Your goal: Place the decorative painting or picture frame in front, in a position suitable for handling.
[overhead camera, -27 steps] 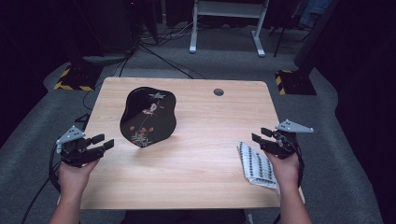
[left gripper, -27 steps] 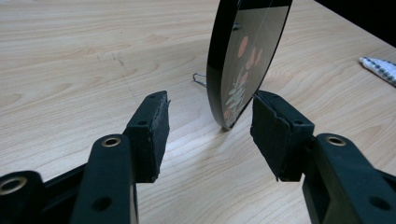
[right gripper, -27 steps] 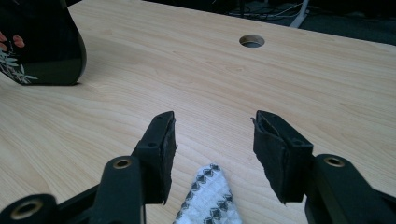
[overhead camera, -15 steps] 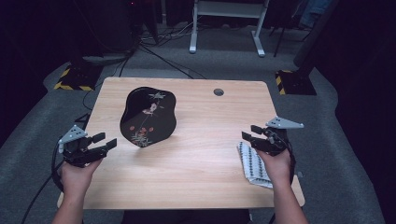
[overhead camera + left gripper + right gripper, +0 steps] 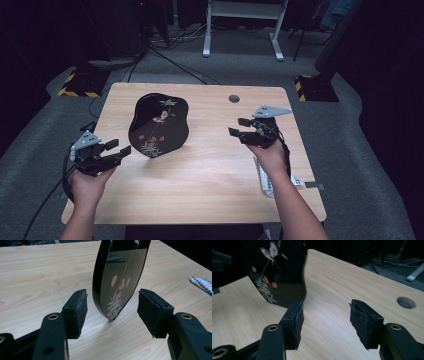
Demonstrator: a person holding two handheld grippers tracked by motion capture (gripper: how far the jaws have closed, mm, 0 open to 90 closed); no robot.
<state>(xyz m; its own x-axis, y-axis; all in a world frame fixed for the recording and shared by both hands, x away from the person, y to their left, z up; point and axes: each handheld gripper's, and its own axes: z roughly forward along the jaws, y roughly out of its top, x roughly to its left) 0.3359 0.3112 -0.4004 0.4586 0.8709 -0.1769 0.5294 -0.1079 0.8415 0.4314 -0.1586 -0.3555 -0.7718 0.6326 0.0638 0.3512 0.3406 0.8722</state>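
From above, a black plate (image 5: 159,126) painted with flowers and a bird stands on edge on the left half of the wooden table (image 5: 210,185). Left gripper (image 5: 116,149) sits just beside its lower edge, jaws apart and holding nothing; right gripper (image 5: 241,127) hovers well to its right, jaws apart and bare.

Along the left gripper (image 5: 112,307), the plate (image 5: 120,280) rises just beyond the gap, touching neither pad.

Along the right gripper (image 5: 325,315), the plate (image 5: 278,275) stands farther off, past the left jaw.
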